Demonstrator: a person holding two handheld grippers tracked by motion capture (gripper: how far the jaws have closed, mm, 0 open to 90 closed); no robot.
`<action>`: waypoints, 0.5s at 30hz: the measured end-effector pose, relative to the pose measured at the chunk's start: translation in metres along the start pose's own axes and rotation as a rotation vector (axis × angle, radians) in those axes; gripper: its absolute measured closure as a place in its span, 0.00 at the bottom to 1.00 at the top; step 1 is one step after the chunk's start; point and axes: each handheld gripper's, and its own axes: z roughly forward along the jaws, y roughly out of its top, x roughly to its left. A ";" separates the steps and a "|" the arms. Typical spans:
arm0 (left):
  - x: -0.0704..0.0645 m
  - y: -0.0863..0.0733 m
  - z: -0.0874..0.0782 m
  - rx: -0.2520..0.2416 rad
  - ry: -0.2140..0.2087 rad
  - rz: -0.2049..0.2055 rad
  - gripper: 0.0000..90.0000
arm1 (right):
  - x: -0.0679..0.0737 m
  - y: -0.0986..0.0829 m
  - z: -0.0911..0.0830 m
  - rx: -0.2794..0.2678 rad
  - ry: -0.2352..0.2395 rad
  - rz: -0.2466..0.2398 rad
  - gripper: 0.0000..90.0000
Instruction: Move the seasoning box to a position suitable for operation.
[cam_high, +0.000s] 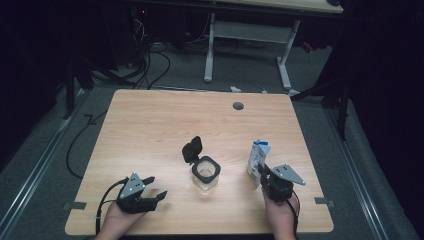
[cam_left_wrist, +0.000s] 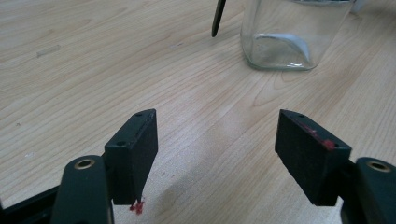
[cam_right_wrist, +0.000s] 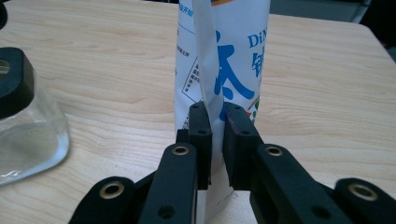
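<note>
**High view: right gripper clamps an upright pouch beside an open jar**

High view shows a wooden table with three things near the person's edge. On the right, the right gripper is closed on a white and blue pouch. The pouch stands on end, its long axis roughly vertical, its top edge pointing up and leaning slightly away from the person. The jaws pinch it low down, on the side facing the person.

The right gripper view confirms the hold: the two black jaws are pressed together on a thin vertical edge of the pouch, with only the folded film between them. Blue printed characters run across the pouch's white face. The pouch's bottom meets the table just ahead of the jaws.

To the left of the pouch, near it but not touching, a clear glass jar stands upright at mid-table. Its black hinged lid is flipped open and stands up behind the jar's mouth, on the far-left side. In the right gripper view the jar sits at the left edge, with its dark collar on top.

The left gripper rests low at the near-left of the table, well apart from the jar, with its jaws spread wide and nothing between them. In the left gripper view, bare wood lies between the jaws and the jar's base stands beyond them.
</note>
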 end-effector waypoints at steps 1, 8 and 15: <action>0.000 0.000 0.000 -0.002 -0.001 0.001 0.34 | -0.001 0.000 0.000 0.003 0.005 0.002 0.92; 0.000 0.000 -0.001 -0.016 -0.015 -0.010 0.34 | -0.004 0.000 0.000 0.000 0.013 0.016 0.93; -0.001 0.000 0.002 -0.017 -0.048 -0.005 0.32 | -0.004 0.001 0.001 0.006 0.016 0.024 0.93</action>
